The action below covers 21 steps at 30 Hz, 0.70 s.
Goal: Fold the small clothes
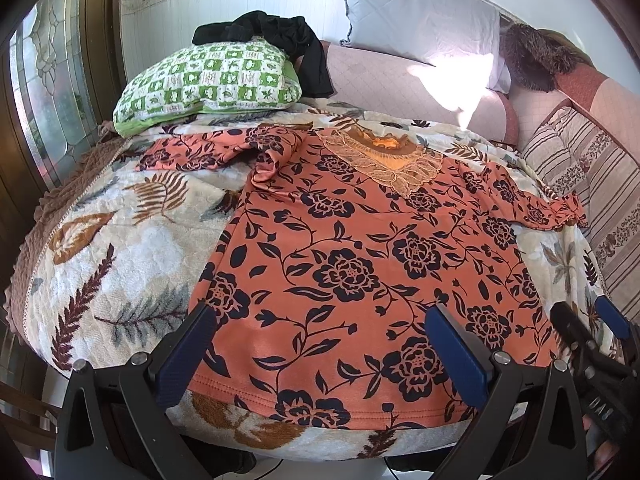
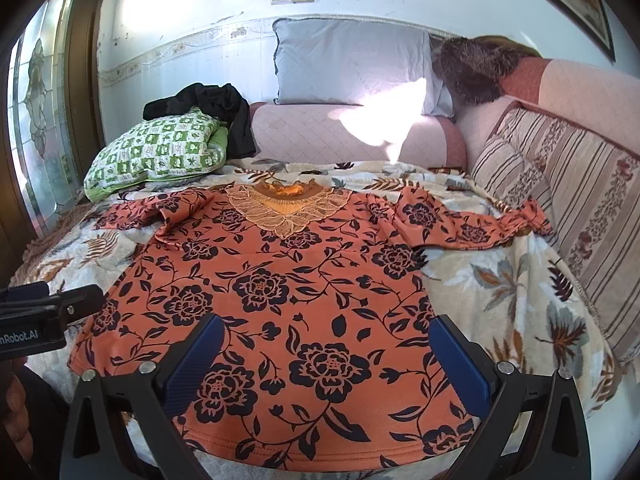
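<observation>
Nearest the lens, the left gripper point(image 1: 320, 348) is seen with its blue fingers point(image 1: 186, 354) spread wide and nothing held between them, poised over the hem of the blouse point(image 1: 360, 264). Beside it, the right gripper point(image 2: 326, 364) is likewise spread wide and empty, above the hem's right half.

Catalogued left to right:
- Glass door point(image 1: 44, 92), at the far left.
- Green checked pillow point(image 1: 208, 80), with a black garment point(image 1: 276, 36) draped on top.
- Leaf-print blanket point(image 1: 120, 248), on which the blouse is laid flat, front up, lace collar point(image 1: 388, 160) away from the camera.
- Left sleeve point(image 1: 196, 148), bunched and partly folded near the shoulder.
- Grey pillow point(image 2: 352, 64), propped against the wall.
- Right sleeve point(image 2: 472, 220), stretched out towards the striped cushion point(image 2: 560, 200).

No fold is judged to have been started. Risks: the plush blanket may be pinched along with the thin hem and dragged up; an uneven fold may be caused by the bunched left sleeve if it is not smoothed first.
</observation>
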Each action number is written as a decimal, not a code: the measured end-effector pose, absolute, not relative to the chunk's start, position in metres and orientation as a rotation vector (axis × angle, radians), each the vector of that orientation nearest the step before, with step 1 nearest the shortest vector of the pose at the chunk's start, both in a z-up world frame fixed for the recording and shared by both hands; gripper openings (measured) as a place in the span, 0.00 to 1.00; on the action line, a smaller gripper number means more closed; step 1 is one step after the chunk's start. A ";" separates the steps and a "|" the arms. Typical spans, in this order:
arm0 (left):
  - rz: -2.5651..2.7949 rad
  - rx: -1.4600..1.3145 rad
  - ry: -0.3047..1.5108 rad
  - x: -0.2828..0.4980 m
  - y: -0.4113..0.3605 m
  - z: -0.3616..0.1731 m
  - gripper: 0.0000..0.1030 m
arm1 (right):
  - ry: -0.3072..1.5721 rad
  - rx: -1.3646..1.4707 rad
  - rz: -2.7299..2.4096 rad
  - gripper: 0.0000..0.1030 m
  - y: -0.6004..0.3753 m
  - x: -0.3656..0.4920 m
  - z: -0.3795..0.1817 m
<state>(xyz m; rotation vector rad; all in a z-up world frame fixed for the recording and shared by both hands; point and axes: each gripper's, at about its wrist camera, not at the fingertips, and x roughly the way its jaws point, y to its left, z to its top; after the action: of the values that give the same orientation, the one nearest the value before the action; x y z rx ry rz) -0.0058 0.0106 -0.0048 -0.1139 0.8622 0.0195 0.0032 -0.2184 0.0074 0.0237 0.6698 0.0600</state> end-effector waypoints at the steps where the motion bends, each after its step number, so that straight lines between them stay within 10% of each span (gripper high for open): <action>1: 0.012 -0.133 0.873 -0.005 0.016 -0.008 1.00 | 0.683 0.048 0.070 1.00 -0.224 0.006 0.007; 13: -0.095 -0.206 1.055 0.038 0.020 -0.078 1.00 | 0.689 0.978 -0.005 0.98 -0.510 0.112 -0.038; 21: -0.004 -0.184 1.077 0.078 0.025 -0.105 1.00 | 0.645 1.085 -0.176 0.53 -0.645 0.217 -0.062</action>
<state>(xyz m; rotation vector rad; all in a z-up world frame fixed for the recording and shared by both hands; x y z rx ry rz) 0.0778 0.0248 -0.1047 -0.1844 1.0774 -0.0037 0.2167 -0.6452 -0.0615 1.0847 0.6445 -0.1764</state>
